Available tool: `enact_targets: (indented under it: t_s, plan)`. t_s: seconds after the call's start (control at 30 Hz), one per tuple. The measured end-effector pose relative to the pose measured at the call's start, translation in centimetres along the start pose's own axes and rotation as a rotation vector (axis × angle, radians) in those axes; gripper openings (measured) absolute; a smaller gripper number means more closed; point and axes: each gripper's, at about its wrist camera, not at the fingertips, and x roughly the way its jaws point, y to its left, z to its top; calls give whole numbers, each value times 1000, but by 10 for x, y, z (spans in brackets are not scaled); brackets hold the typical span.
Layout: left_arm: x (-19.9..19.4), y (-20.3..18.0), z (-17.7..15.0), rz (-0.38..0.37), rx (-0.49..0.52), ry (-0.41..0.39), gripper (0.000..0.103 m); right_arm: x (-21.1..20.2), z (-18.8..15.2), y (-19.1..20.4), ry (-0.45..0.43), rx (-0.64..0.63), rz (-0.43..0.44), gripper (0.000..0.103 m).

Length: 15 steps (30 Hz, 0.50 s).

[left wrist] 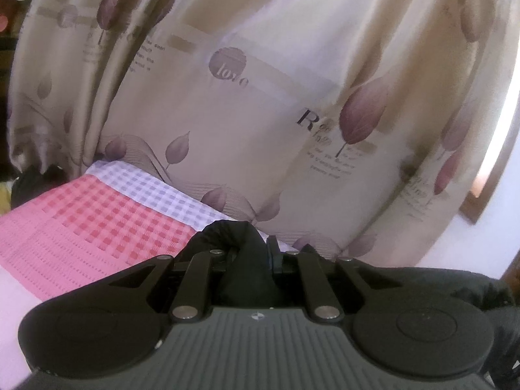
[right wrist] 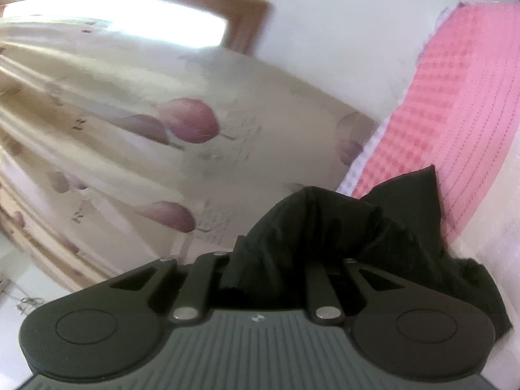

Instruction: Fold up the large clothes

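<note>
Item: black soft-fabric garment [right wrist: 325, 227], held at two points and raised clear of the pink-and-white checked bed cover [left wrist: 107, 214].

Left gripper [left wrist: 250, 253]: jaws are closed on a bunched fold of the black cloth, which rises in a rounded hump between them; a further mass of it trails to the right edge of the left wrist view.

Right gripper [right wrist: 286, 260]: jaws are drawn together on a thicker wad of the same garment, which spills over the right-hand linkage and hangs down past it.

Surroundings: a cream pleated curtain printed with mauve leaves [left wrist: 260, 97], a brown wooden window frame [right wrist: 247, 22], a white wall [right wrist: 357, 48].

Risks, as judged: the grips are taken on gathered cloth, not on a flat edge, so a layer could slide out under the hanging weight; uneven holds could produce a skewed fold; the loose cloth over the right linkage could be snagged when the jaws are released.

Not determinable: the fingertips of both grippers are buried in cloth; the garment's type, full extent and lower hem are cut off; the right wrist view is blurred.
</note>
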Motion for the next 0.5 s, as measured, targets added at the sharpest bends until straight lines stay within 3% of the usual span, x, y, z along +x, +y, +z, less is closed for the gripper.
enact_targets:
  t_s: [0.5]
  plan:
    - [64, 4, -8, 73, -1, 33, 27, 58, 14, -42, -16, 89, -129, 18]
